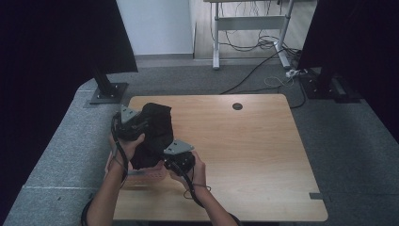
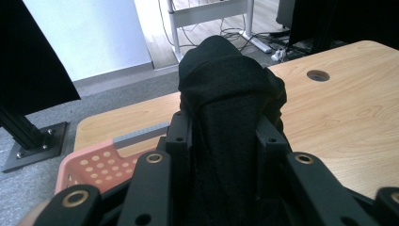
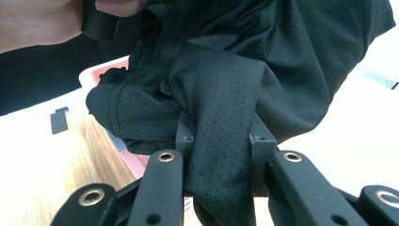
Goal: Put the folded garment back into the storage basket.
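Note:
A black mesh garment (image 1: pixel 154 132) hangs bunched between both grippers above the left part of the wooden table (image 1: pixel 244 155). My left gripper (image 1: pixel 136 126) is shut on a fold of the garment (image 2: pixel 226 122), which rises in a hump between its jaws. My right gripper (image 1: pixel 175 159) is shut on another fold of the garment (image 3: pixel 221 127), the cloth draping up and away toward the other hand (image 3: pixel 33 21). Under the garment sits a pink perforated basket (image 2: pixel 99 162), also seen as the basket (image 1: pixel 148 175) at the table's front left.
A round cable hole (image 1: pixel 237 106) lies near the table's far edge. Black stands (image 1: pixel 107 89) and dark panels flank the table on the grey carpet. A desk frame with loose cables (image 1: pixel 256 42) stands behind. A small dark tab (image 1: pixel 316 196) sits at the right front edge.

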`<state>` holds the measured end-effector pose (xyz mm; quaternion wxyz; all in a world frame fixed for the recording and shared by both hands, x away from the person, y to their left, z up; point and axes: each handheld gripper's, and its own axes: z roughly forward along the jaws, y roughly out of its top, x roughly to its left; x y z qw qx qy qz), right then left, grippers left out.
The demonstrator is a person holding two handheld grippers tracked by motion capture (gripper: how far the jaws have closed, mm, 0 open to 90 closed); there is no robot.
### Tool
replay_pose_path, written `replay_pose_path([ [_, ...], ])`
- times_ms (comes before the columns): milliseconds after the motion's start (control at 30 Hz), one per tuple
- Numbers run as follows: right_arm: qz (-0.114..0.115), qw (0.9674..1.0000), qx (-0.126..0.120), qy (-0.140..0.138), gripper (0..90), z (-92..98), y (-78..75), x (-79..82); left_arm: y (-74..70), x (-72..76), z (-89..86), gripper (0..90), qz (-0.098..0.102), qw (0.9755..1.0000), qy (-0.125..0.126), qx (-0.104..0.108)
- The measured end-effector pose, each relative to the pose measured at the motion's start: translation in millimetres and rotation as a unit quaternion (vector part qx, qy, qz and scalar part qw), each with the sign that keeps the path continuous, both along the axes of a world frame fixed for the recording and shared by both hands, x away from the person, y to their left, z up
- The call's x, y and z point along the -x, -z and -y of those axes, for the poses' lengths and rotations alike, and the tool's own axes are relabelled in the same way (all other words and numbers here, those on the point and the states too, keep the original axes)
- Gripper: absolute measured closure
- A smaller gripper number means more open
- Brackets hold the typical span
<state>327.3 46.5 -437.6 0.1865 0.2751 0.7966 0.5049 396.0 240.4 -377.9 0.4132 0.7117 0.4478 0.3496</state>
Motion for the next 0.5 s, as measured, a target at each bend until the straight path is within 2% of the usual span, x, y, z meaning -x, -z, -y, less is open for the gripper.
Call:
replay_pose_path([
  [500, 0.001, 1.0000, 0.003, -0.009, 72.3, -18.1, 1.1, -3.1, 4.6, -1.9, -17.4, 64.9, -0.003, 0.9999, -0.011, 0.001],
])
